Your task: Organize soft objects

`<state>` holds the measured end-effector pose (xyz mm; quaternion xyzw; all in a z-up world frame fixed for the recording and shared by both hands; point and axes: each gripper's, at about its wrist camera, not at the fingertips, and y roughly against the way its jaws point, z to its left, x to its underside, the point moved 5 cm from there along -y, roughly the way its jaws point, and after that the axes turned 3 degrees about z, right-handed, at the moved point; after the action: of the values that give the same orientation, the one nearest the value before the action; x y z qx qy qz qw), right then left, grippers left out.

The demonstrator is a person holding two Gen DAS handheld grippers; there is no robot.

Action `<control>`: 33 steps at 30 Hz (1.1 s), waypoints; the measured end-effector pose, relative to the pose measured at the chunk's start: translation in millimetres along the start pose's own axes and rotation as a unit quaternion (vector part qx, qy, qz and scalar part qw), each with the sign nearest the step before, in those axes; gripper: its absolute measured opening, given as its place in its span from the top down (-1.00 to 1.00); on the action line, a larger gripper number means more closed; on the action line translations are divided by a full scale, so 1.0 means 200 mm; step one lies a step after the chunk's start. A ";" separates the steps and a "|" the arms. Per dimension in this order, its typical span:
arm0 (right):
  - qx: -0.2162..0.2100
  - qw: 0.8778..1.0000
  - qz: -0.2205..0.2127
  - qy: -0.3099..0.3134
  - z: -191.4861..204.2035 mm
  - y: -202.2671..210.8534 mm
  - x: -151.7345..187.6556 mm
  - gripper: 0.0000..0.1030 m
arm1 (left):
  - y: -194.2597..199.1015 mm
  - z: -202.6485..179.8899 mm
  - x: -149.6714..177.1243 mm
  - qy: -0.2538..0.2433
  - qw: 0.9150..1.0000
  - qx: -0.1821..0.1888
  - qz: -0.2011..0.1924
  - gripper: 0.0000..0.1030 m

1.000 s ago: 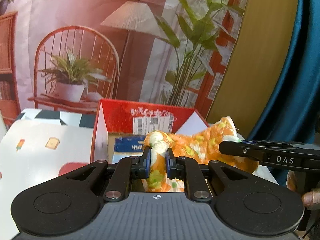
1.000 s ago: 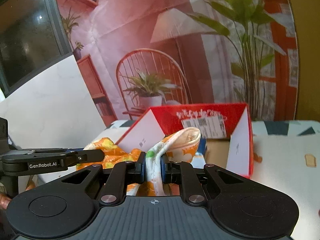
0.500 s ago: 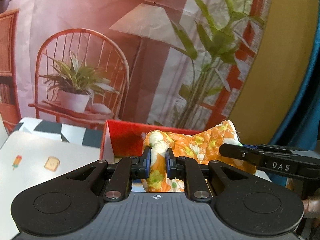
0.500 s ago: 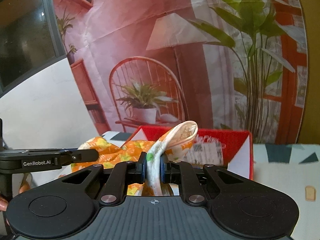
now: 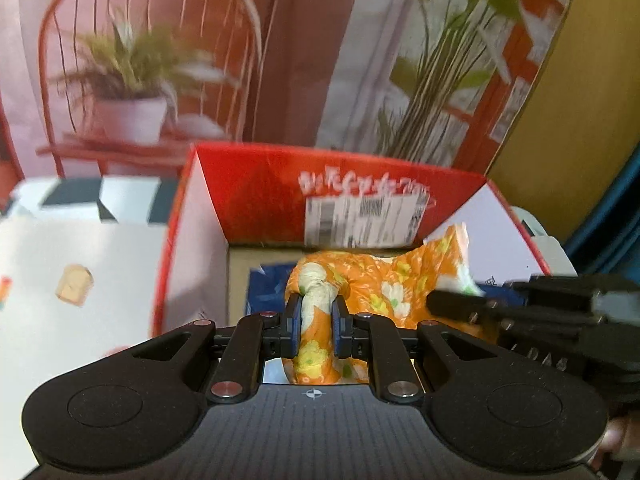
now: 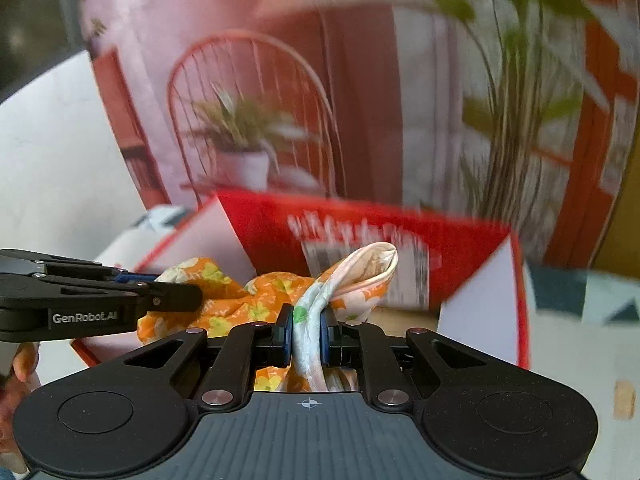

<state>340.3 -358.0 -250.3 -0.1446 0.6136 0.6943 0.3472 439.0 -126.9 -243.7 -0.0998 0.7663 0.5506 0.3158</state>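
over red box (image 5: 260,196): orange cloth (image 5: 384,280) strung sideways btwn both claws

Red box (image 5: 256,196) on patterned tablecloth (image 5: 80,240)

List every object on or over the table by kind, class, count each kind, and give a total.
Handheld grippers: 2 (left gripper, right gripper)
Orange floral cloths: 1 (orange floral cloth, pinched by both)
Red cardboard boxes: 1 (red box)
Blue items inside the box: 1 (blue packet, kind unclear)
Total: 5
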 end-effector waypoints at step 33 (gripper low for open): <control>0.066 0.996 -0.048 -0.028 0.00 0.27 0.20 -0.14 | 0.39 -0.03 0.14 -0.037 0.998 -0.018 -0.045 -0.25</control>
<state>275.6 -346.8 -234.1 -0.1315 0.6406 0.6383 0.4063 377.0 -98.0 -198.3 -0.1194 0.7391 0.5525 0.3664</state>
